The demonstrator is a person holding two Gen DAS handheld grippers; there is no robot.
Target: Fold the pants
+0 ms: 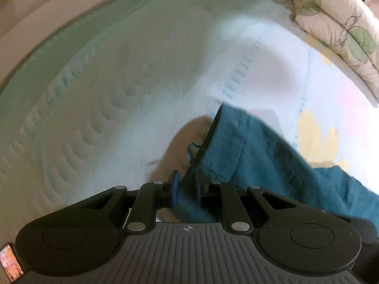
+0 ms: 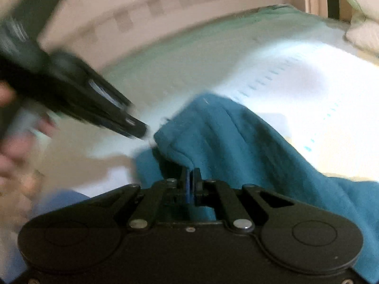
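Observation:
The teal pants (image 1: 265,156) lie bunched on a pale quilted bed cover (image 1: 123,90), running from the centre to the lower right. My left gripper (image 1: 187,187) has teal cloth and a drawstring between its fingers, jaws narrowly apart around the fabric. In the right wrist view the pants (image 2: 248,142) rise in a fold to my right gripper (image 2: 190,184), whose jaws are pressed shut on the cloth edge. The left gripper (image 2: 139,130) shows there too, blurred, its tip at the pants' left edge.
A floral pillow (image 1: 343,28) lies at the upper right. The cover has yellow flower prints (image 1: 317,139) on the right. A pale bed frame (image 2: 165,7) curves behind the bed. A hand (image 2: 14,151) is blurred at the left.

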